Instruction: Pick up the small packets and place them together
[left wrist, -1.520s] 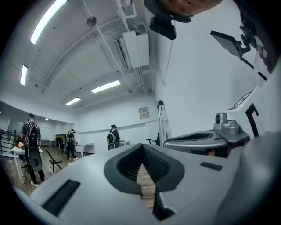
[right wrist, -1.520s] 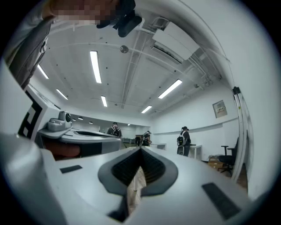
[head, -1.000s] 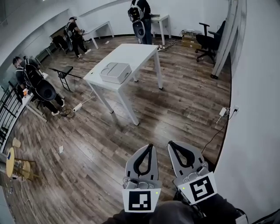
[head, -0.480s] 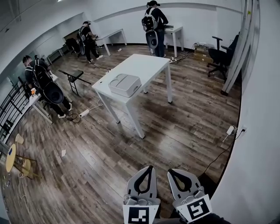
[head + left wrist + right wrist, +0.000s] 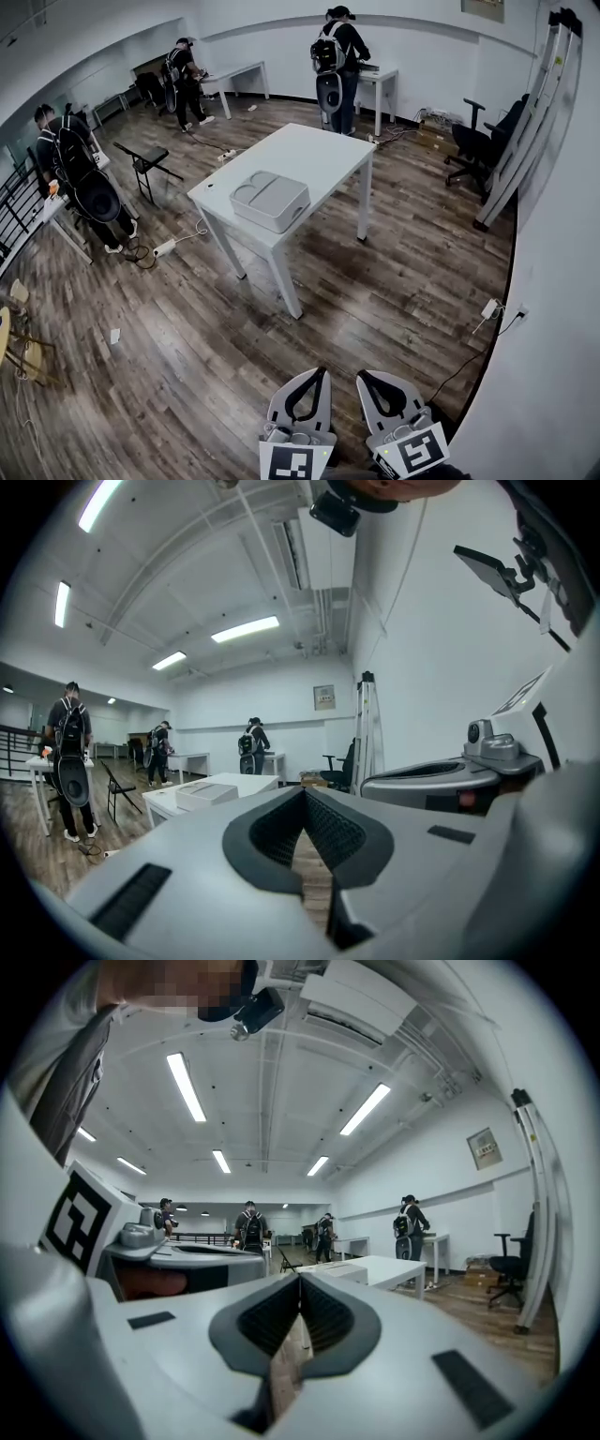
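Observation:
No small packets show in any view. My left gripper point(image 5: 323, 373) and right gripper point(image 5: 361, 375) are held side by side low in the head view, above the wooden floor, both shut with nothing between the jaws. In the left gripper view the tips of the left gripper point(image 5: 303, 792) meet, and in the right gripper view those of the right gripper point(image 5: 299, 1277) meet too. Ahead stands a white table point(image 5: 319, 150) bearing a grey lidded box point(image 5: 270, 200) at its near end. The table point(image 5: 234, 782) and the box point(image 5: 330, 1269) also appear beyond the jaws.
Three people with backpacks stand at desks at the left point(image 5: 70, 169), back left point(image 5: 183, 70) and back point(image 5: 339, 56). A folding chair point(image 5: 145, 159) is left of the table, an office chair point(image 5: 476, 145) and leaning poles point(image 5: 530, 122) at the right wall. A power strip point(image 5: 164, 248) lies on the floor.
The table and box have come nearer and lower in the head view. Both grippers sit lower in the frame, still shut side by side.

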